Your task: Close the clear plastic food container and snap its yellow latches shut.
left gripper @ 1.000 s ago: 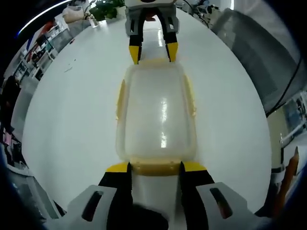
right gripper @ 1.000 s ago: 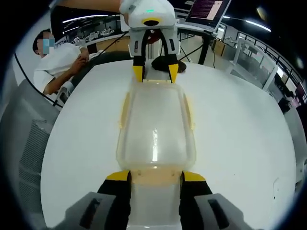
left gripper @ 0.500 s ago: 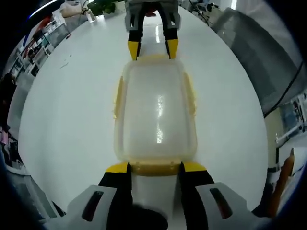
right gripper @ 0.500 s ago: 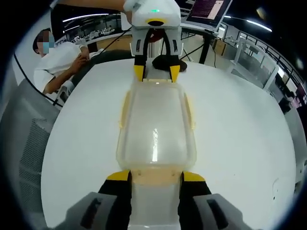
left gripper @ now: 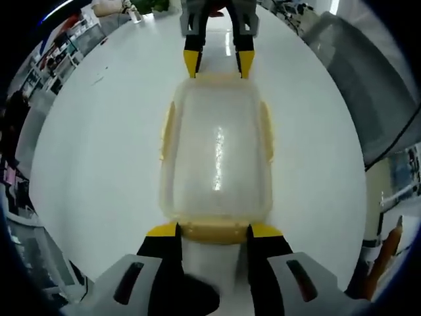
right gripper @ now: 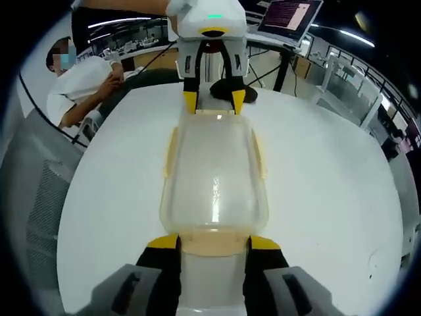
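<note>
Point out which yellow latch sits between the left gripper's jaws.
The short-end latch at the bottom of the left gripper view, flanked by the left gripper; the far-end latch meets the right gripper, and the long-side latches stand free.

Clear, faintly frosted container with pale yellow latches on a plain white table. Black-and-grey left gripper tipped in yellow; same yellow tips on the right gripper opposite. White shirt on the seated person; grey mesh chair.

Opposed close views, shared container
</note>
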`<state>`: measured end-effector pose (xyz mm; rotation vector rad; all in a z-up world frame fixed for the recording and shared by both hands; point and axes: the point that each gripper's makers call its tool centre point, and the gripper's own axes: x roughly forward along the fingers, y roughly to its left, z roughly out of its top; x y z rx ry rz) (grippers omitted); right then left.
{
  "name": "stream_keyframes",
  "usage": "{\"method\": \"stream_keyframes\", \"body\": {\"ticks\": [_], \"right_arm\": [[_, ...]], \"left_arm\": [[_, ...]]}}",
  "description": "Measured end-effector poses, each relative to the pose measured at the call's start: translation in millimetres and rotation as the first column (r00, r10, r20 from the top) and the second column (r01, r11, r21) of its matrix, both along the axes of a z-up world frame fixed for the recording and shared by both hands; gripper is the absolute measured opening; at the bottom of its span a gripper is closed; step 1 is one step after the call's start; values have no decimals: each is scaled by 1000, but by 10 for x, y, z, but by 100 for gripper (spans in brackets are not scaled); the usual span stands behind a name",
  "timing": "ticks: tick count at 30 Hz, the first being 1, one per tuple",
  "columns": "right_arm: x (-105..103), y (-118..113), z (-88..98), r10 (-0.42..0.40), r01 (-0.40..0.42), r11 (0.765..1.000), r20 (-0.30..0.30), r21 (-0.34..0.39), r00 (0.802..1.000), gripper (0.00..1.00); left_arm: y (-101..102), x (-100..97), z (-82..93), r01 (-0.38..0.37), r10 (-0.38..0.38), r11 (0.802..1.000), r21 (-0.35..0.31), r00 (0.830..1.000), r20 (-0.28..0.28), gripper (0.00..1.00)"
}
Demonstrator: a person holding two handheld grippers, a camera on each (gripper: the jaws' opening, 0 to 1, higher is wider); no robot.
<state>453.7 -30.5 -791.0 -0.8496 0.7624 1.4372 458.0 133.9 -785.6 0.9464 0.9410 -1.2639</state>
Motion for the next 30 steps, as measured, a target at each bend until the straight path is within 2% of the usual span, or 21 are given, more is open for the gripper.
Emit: {"method": "stream_keyframes", "body": {"ticks": [4,6,14,22,30], "right_arm": [[-9,-3,115,4,-4,1000,10,24,1000,35],[-30,9,191,15,-16,999,14,40,1000,35],[-72,-138,357,26,-27,999,41,30,999,35],[-39,-395,511,15,-17,1000,64,20,998,35],[-15,-705,623,3,-4,1000,77,16,997,35]], "left_arm": [[-1,-36,171,-6,7,1000,-23,1000,22,36],[-5,-64,208,-6,7,1000,-14,999,32,36],[-153,-102,315,-16,16,1000,-11,999,49,36],[-415,-77,490,-7,9,1000,-30,997,76,36],[-762,-37,651,20,-14,999,-49,993,116,36]]}}
